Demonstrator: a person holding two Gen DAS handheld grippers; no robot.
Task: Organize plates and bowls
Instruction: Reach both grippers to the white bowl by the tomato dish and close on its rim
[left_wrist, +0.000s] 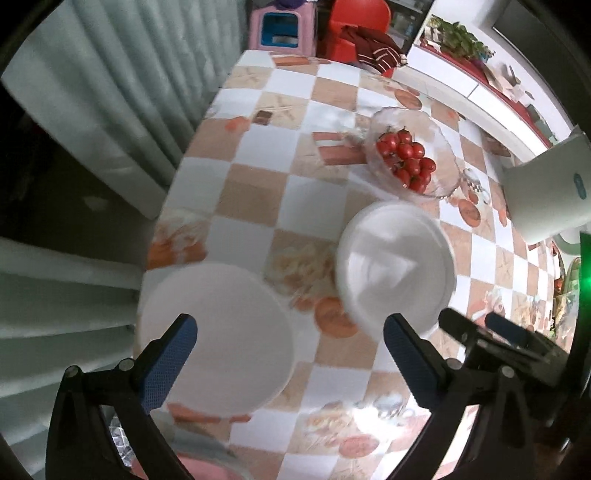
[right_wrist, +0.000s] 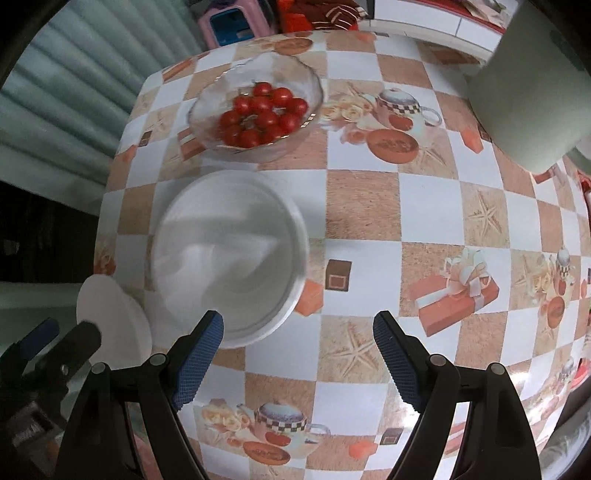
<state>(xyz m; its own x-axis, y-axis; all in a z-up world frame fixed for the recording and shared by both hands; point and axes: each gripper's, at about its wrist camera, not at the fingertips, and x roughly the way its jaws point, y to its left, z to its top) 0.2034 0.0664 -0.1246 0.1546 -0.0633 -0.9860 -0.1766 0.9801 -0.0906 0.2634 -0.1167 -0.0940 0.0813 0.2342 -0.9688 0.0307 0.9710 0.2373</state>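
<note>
**Two white dishes on the checked counter, both grippers empty**

The left gripper (left_wrist: 290, 334) hung above the near left part of the counter (left_wrist: 255, 147), its jaws spread wide and holding nothing. Under it lay a flat white plate (left_wrist: 221, 332), close to the counter's near left edge. Just to the right of that plate, and apart from it, sat a white bowl (left_wrist: 395, 262). Farther off stood a glass bowl (left_wrist: 410, 122) filled with cherry tomatoes (left_wrist: 406, 155), close behind the white bowl.

The right gripper (right_wrist: 298, 334) also had its jaws wide apart with nothing between them. In its view the left blue pad overlapped the near rim of the white bowl (right_wrist: 229, 251); whether it touched could not be told. The plate (right_wrist: 110, 314) showed at the far left, partly behind the left gripper's black finger. A pale green container (right_wrist: 532, 88) stood at the far right of the counter (right_wrist: 424, 206).
</note>
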